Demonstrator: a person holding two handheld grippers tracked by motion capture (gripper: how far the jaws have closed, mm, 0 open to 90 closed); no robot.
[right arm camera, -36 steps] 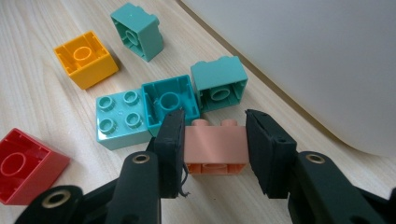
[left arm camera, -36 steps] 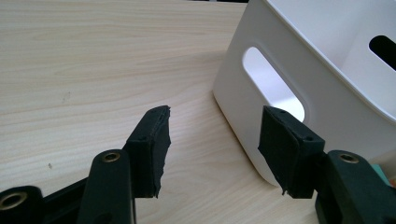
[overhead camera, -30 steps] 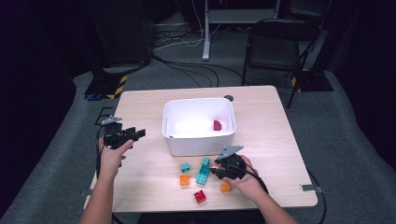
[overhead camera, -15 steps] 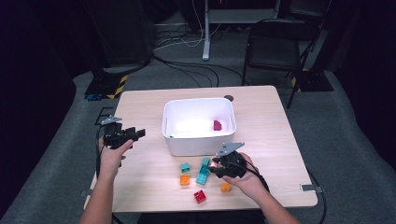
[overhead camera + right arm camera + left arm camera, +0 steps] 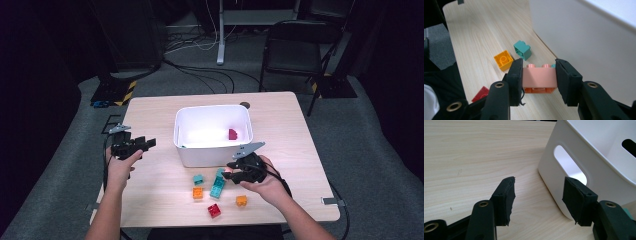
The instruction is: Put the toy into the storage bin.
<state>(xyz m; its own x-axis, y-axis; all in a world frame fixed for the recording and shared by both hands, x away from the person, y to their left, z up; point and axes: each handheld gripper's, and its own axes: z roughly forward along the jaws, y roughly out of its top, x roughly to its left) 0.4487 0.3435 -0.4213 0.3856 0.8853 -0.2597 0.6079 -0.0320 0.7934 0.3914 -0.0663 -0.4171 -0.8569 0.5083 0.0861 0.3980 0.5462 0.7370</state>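
Note:
My right gripper [image 5: 539,65] is shut on a salmon-pink brick [image 5: 539,78], with a pad against each end, lifted off the wooden table [image 5: 280,125]. In the high view the right gripper [image 5: 230,175] hovers just in front of the white bin [image 5: 212,150], above the loose bricks. A dark red brick [image 5: 232,134] lies inside the bin. My left gripper [image 5: 146,143] stands open with nothing between its fingers, to the left of the bin. In its own view the left gripper [image 5: 537,192] points at the bin's handle slot [image 5: 570,163].
Loose bricks lie in front of the bin: a small teal one [image 5: 198,179], a longer teal one [image 5: 217,189], two orange ones [image 5: 198,193] [image 5: 241,201] and a red one [image 5: 214,210]. A black chair [image 5: 295,50] and cables stand on the floor beyond the table.
My right gripper has risen off the table with the pink brick, closer to the bin's front wall. The left gripper has stayed where it was.

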